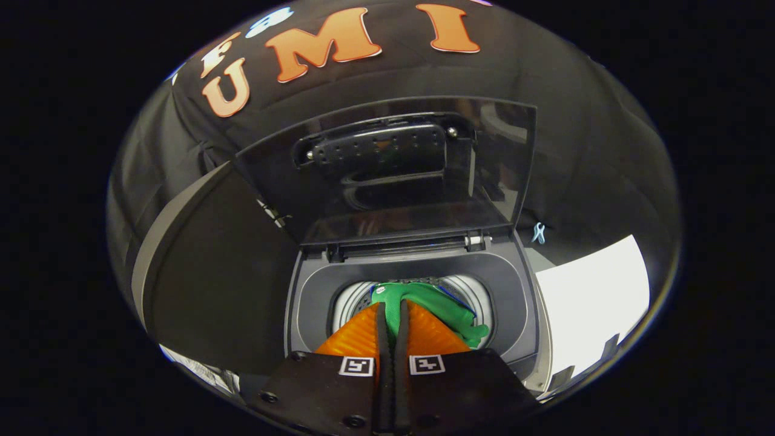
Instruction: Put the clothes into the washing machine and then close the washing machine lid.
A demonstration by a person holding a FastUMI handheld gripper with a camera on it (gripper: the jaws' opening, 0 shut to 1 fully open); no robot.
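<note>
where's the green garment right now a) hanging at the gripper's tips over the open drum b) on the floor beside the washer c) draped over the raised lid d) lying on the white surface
a: the green garment hangs at the tips of the closed gripper, over the washing machine's open drum, with the lid raised behind.

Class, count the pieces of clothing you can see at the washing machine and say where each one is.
1. A green garment hangs at the gripper fingertips, over the washing machine drum opening, below the raised lid. The fingers look closed on it. Others may lie hidden deeper in the drum.
</note>
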